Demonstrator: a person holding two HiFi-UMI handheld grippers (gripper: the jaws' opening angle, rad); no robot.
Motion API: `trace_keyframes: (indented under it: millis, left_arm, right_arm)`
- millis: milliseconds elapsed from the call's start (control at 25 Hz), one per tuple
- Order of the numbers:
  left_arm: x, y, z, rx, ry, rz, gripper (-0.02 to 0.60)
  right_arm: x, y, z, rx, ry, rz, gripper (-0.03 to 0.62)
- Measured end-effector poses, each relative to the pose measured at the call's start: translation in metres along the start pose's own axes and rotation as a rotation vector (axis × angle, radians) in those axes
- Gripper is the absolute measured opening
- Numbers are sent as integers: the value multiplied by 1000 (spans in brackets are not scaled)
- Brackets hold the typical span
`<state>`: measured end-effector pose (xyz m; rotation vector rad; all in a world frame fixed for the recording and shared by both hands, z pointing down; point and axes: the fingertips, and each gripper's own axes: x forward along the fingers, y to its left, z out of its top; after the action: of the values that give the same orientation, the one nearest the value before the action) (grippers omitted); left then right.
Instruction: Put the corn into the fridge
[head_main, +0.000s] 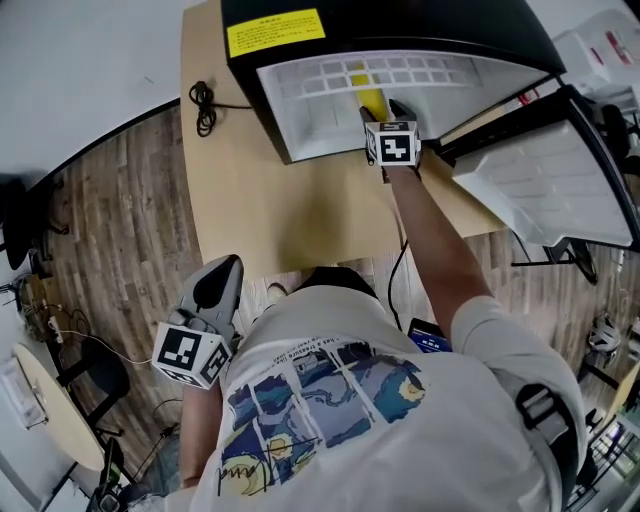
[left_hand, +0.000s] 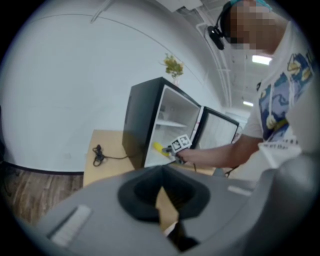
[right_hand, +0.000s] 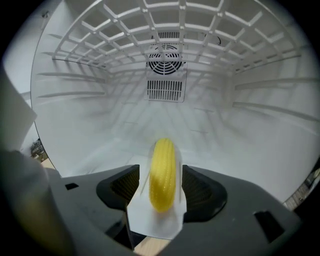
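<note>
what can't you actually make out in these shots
- Whether the yellow corn cob rests on the white fridge floor: in the right gripper view, the right gripper hides its underside.
- Print on the yellow label: head view, too small.
- Far end of the open white fridge door: head view, cut off by the right edge.

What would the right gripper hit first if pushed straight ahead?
Likely the back of the fridge, near the vent; ahead of its corn the way looks free, though depth is unclear.
</note>
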<state>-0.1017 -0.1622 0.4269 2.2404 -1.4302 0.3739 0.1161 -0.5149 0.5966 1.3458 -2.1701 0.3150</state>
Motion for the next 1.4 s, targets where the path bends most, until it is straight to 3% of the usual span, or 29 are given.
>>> trace_keyframes:
  millis: [520, 1040, 1400]
  left_arm:
    - [-40, 5, -14, 24, -51, -99, 11]
    - [-94, 16, -43, 41, -72, -155, 11]
    - [-127, 26, -68, 50, -65, -196, 11]
  right_arm:
    - [-83, 28, -20, 6, -6, -42, 250]
    - [-164, 95, -48, 40, -6, -38, 244]
    - [-227, 159, -75, 81, 15, 9, 192]
